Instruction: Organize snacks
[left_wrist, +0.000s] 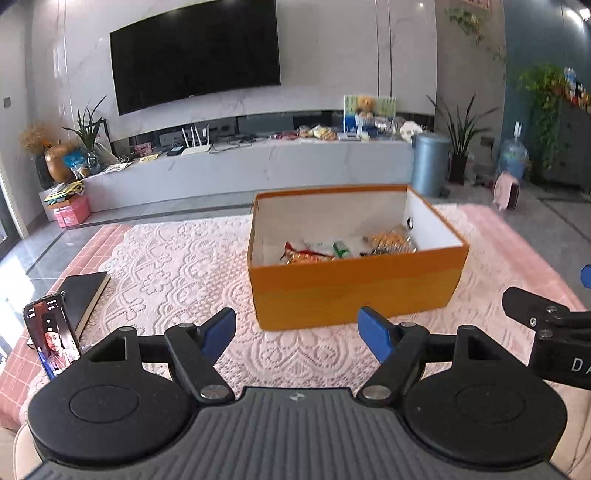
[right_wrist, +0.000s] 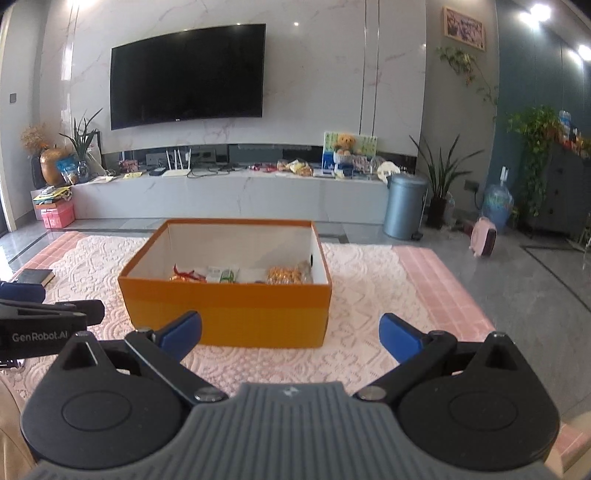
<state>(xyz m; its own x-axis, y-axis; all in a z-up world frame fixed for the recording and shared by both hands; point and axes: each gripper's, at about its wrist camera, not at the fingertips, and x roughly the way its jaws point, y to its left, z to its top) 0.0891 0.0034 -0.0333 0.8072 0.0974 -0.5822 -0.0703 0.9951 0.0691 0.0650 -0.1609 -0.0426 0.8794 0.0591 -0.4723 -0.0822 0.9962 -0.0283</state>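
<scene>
Left gripper (left_wrist: 297, 328) jaws spread wide, nothing between the blue pads, nothing touched; it hangs over the lace cloth (left_wrist: 173, 258) short of the box. Right gripper (right_wrist: 290, 334) likewise wide apart and empty, just beside the left one (each shows at the edge of the other's view). Ahead of both, near but not touching: orange cardboard box (right_wrist: 227, 306), open-topped, white inside, sitting on the cloth-covered counter. Snack packets (right_wrist: 236, 275) lie loose on the box floor, a red-orange one to the left, a white-and-green one in the middle, a clear bag of golden pieces (right_wrist: 284, 275) to the right. Judged: packets light, soft, crinkly, film likely slippery; contents crushable, so pinch a sealed edge or corner, not the belly. Box stiff but thin-walled; take it by the rim or press on both short sides. Off to the left, a dark book (left_wrist: 86, 295) and a propped phone (left_wrist: 51, 338), well apart from the box.
</scene>
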